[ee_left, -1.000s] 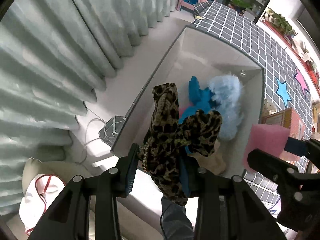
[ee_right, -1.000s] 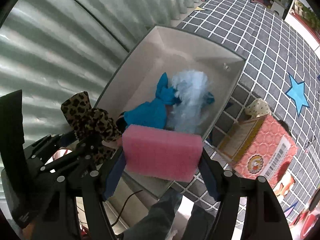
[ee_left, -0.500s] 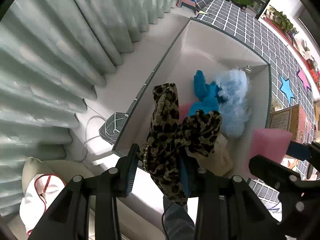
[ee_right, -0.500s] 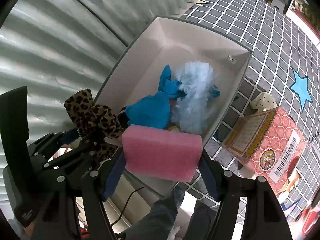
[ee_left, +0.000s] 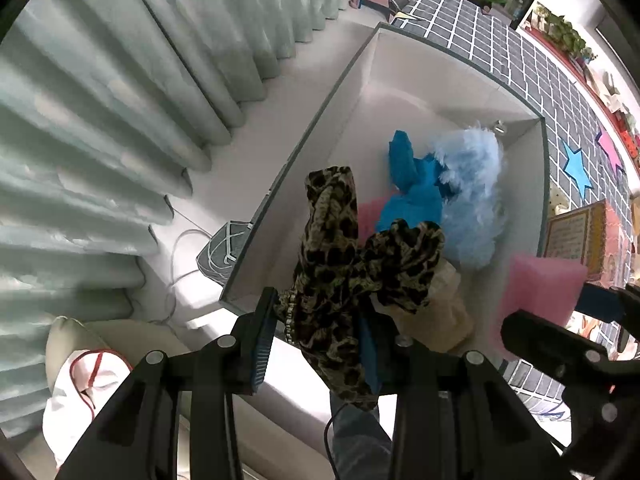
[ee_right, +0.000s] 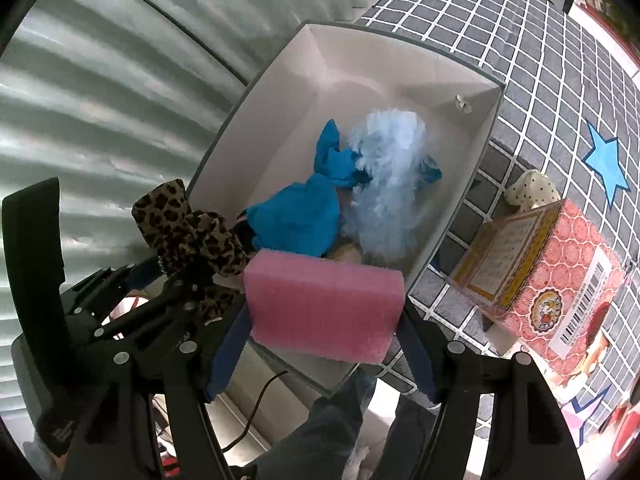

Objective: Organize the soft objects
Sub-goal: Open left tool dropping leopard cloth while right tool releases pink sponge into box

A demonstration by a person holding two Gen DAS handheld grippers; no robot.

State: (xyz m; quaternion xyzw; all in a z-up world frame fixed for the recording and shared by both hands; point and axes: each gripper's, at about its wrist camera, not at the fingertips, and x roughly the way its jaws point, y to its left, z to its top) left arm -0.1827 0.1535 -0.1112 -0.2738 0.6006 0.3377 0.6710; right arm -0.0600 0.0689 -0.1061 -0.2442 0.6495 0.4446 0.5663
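Stillness is the main news across the last second; neither pair of tongs alters its spread, and both stay clamped on what they carry; what shifts is only the framing, the white box (ee_left: 520, 184) sliding slightly further under and ahead of the tips in both wrist views, which I read as small drift, not a real approach. Left tongs (ee_left: 316, 336) stay closed on the leopard-print cloth (ee_left: 344, 264), which bunches between the blue pads and flops forward over the near rim of the box; right tongs (ee_right: 324, 332) stay pressed on the two ends of the pink sponge (ee_right: 324, 300), which sits square across their tips, just above the box's near edge. Ahead of both tips, inside the box, lie a blue cloth (ee_right: 296, 220) and a pale blue fluffy piece (ee_right: 388, 192), touching each other; a beige soft item (ee_left: 440, 300) shows just beyond the left tips, and a sliver of pink lies beneath the blue cloth. Off to the right of the right tongs, outside the box, stand a red patterned carton (ee_right: 560, 288) and a spotted cream item (ee_right: 532, 192) on the checked floor mat (ee_right: 540, 80). For the task, this looks like a pause before release; both loads hang over the box, so letting go should drop them in, though the cloth's trailing end may catch the rim.
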